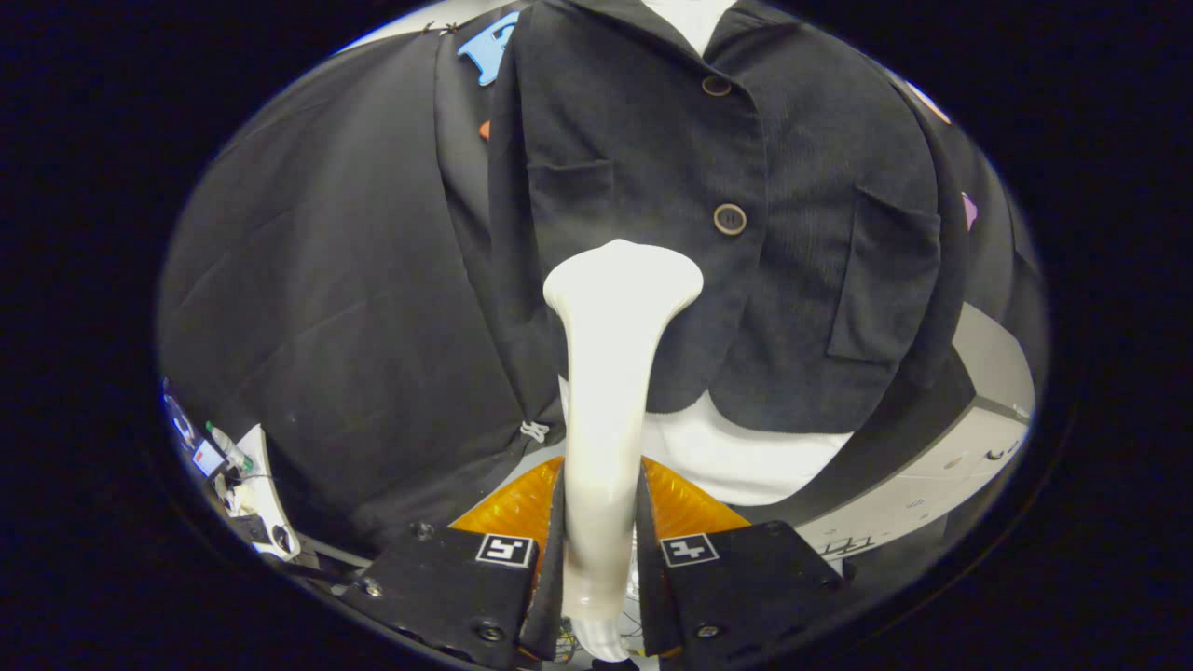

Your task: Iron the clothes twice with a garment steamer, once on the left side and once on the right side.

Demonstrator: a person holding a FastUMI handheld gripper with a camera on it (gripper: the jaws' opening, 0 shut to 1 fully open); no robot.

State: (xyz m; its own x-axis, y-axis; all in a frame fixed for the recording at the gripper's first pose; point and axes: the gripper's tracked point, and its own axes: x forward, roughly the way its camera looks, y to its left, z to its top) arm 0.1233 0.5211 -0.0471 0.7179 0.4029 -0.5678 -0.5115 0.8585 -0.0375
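**Q:** What are your fingers doing right now?

**A:** My gripper [601, 550] is closed on the steamer [610, 373]. Both fingers press against its pale handle from either side, one on the left and one on the right. The handle runs straight ahead between them and widens into a flat head at the far end.

**Q:** Where is that head relative to the clothing?

**A:** It sits in front of the dark jacket [708, 233], low on the front panel and just below the lower button [730, 219]. A faint haze hangs just left of the head. I cannot tell whether the head touches the cloth.

**Q:** Is there any writing or branding to read?

**A:** I can make out no brand on the steamer or the jacket. Each of my fingers carries one square black-and-white marker [508, 549], so two in all; they are patterns, not words.

**Q:** How many of each thing can you count?

**A:** One steamer. One jacket, hanging upright on a white form [746, 457] that shows below the hem and at the collar. Two round buttons, one above the other. Two chest pockets [881, 280], one on each front panel. An orange ribbed piece [685, 508] lies just ahead of my fingers, behind the handle. A small clutter of items [224, 461] sits far off to the left, too small to identify.
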